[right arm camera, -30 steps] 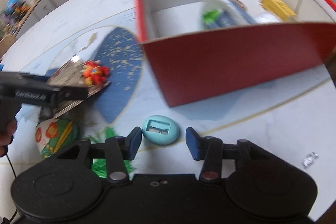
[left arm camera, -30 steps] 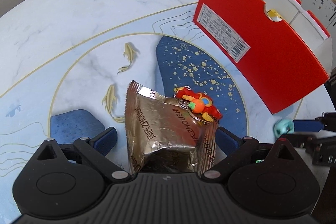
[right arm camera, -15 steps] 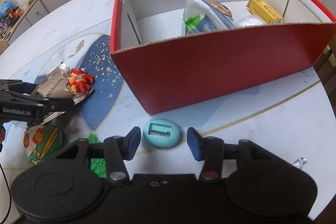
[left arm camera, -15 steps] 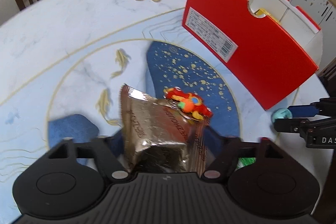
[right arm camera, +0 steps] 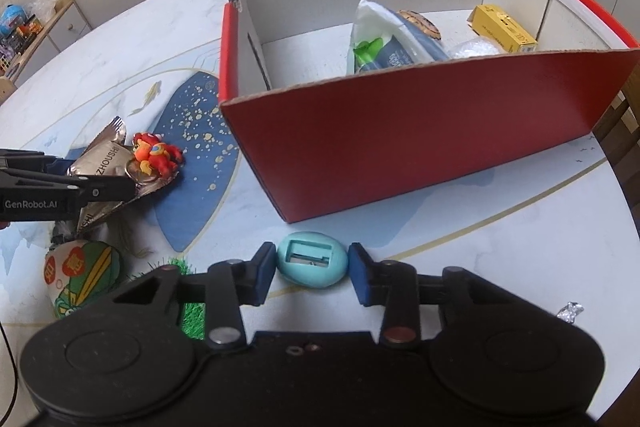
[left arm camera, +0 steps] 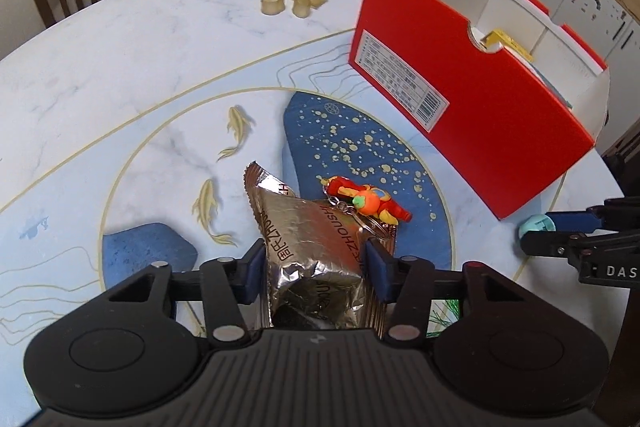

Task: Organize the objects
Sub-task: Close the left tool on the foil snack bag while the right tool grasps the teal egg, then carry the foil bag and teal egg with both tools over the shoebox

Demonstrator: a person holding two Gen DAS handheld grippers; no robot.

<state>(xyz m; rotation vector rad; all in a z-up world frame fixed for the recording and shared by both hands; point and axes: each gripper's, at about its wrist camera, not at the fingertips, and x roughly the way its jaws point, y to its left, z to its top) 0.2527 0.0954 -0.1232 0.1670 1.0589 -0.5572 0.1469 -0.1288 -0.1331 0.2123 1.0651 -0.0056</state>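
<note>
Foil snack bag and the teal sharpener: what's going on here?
A person with two handheld grippers is tidying table items into the red box. The left gripper is shut on the foil snack bag, with a red toy keychain lying on the bag's far end. The right gripper brackets the teal sharpener on the table, its fingers close beside it; contact is unclear. The box already holds a wipes pack and a yellow carton.

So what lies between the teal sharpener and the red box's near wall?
Nothing: in the right wrist view only bare table separates the teal sharpener from the red box.
</note>
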